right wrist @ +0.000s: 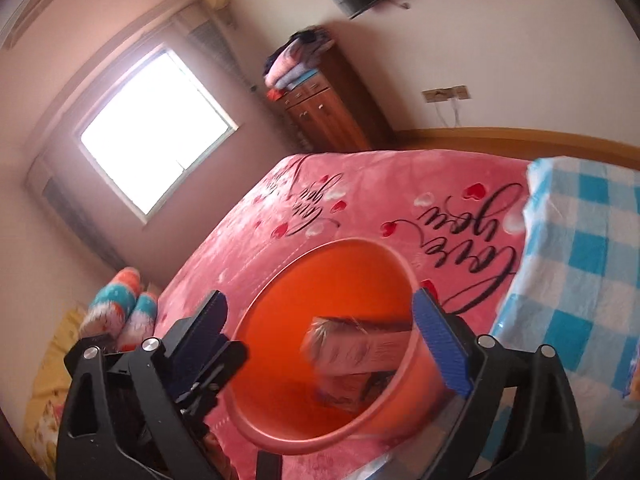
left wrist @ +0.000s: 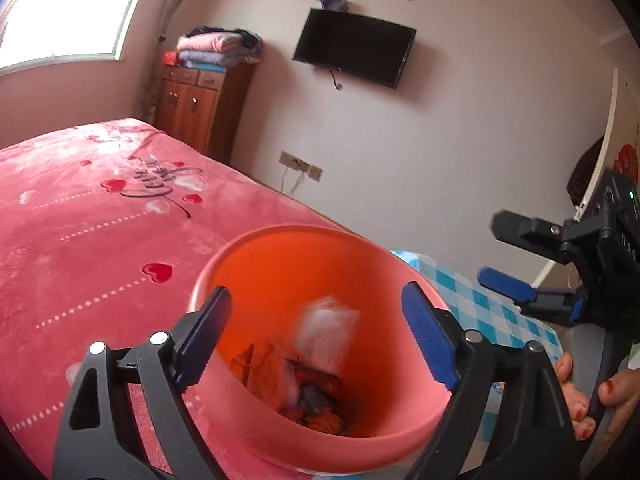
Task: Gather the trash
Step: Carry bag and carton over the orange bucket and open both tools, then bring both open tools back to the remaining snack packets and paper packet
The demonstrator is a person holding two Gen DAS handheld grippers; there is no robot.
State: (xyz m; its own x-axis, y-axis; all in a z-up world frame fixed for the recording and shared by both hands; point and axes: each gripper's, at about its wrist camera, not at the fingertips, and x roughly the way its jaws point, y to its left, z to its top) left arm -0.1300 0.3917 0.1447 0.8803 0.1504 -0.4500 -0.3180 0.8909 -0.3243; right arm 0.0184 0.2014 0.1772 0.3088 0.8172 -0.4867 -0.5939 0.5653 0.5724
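Note:
An orange plastic bin (left wrist: 280, 232) stands on the pink bed, straight below both grippers. My left gripper (left wrist: 316, 290) is open over its mouth. A blurred white crumpled piece (left wrist: 326, 338) hangs free between the fingers without touching either pad, above the dark trash (left wrist: 316, 404) on the bin's bottom. In the right wrist view my right gripper (right wrist: 320, 295) is open over the same bin (right wrist: 340, 243). A blurred pale packet (right wrist: 352, 350) lies loose inside the bin, clear of the pads. The right gripper (left wrist: 506, 256) also shows at the right edge of the left wrist view.
A pink heart-print blanket (left wrist: 100, 220) covers the bed. A blue checked cloth (right wrist: 580, 260) lies right of the bin. A wooden cabinet (left wrist: 196, 108) with folded blankets stands by the far wall, under a wall television (left wrist: 354, 46). A hand (left wrist: 580, 404) holds the right gripper's handle.

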